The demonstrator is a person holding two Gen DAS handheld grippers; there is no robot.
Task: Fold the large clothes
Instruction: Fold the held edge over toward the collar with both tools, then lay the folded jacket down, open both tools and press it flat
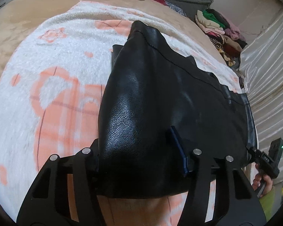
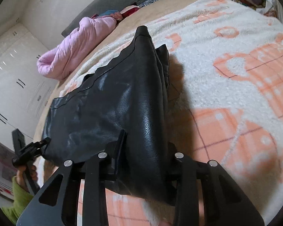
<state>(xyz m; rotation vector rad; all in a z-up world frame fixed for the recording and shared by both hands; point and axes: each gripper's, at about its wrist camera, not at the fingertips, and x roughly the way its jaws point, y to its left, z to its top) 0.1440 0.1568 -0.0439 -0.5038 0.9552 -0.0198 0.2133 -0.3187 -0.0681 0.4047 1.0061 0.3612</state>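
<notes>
left gripper (image 1: 141,162): jaws clamped on a raised fold of the black leather garment (image 1: 160,86); blue pad edge visible against the leather, lower centre of left wrist view.
right gripper (image 2: 143,156): jaws clamped on another bunched fold of the same garment (image 2: 111,101), lower centre of right wrist view.
garment: glossy, grained black leather, stitched seam along the far edge. Lifted at both grips, rest draped flat on the blanket; a peak points to upper centre in both views.
blanket (image 1: 52,66): white fleece, orange-pink print with thin dark lines, under the garment.
bed cover (image 1: 18,28): beige, showing around the blanket, upper left.
cross views: right gripper and hand (image 1: 264,180) at right edge of left view, green LED lit; left gripper with hand (image 2: 26,171) and green sleeve (image 2: 17,197) at lower left of right view.
writing: small label on the right gripper body in left view, too blurred to read.
surroundings: pink quilt (image 2: 75,47) upper left; clothes pile (image 1: 220,35) upper right; white wardrobe (image 2: 13,71) left edge.
</notes>
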